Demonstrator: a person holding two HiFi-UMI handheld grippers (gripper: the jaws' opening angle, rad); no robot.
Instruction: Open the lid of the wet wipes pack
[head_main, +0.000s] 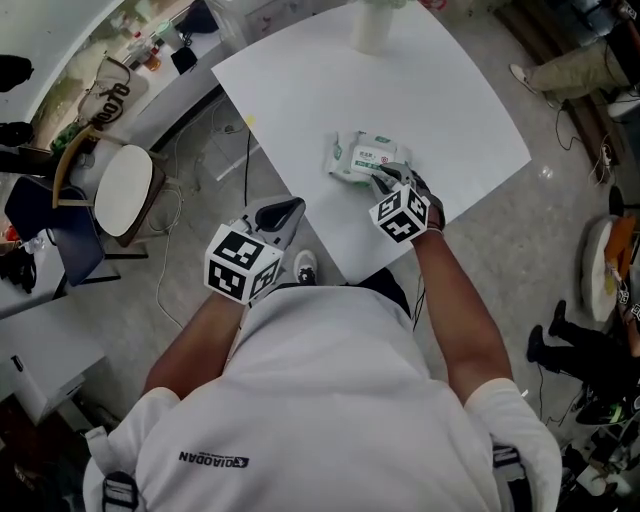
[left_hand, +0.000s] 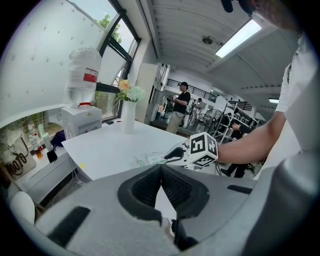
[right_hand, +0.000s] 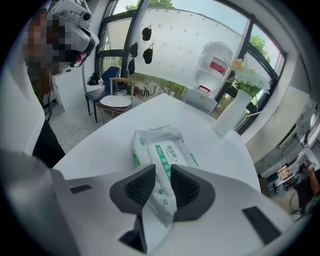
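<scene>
On the white counter (head_main: 430, 90): the wet wipes pack (head_main: 360, 157) is lying flat near the edge closest to the person, its green-printed face turned up.
Pack lid: the labelled flap on top is lying flat against the wrap, not lifted.
Right tongs (right_hand: 162, 172): are pointing steeply down at the pack's near end. The jaws are standing a little apart with the end of the wrap running between them, and the pads are sitting close on either side of it.
Left tongs (left_hand: 161, 169): are hovering beyond the counter's near-left edge, well apart from the pack and aiming towards it. The jaws are meeting at the tips, with nothing between them.
Far edge: a white vase (left_hand: 128, 116) of flowers is standing upright.
Beyond the counter: a water cooler bottle (left_hand: 82, 75) is sitting by the window.
Floor to the left: a chair (head_main: 122, 188) with a pale seat is standing by itself.
</scene>
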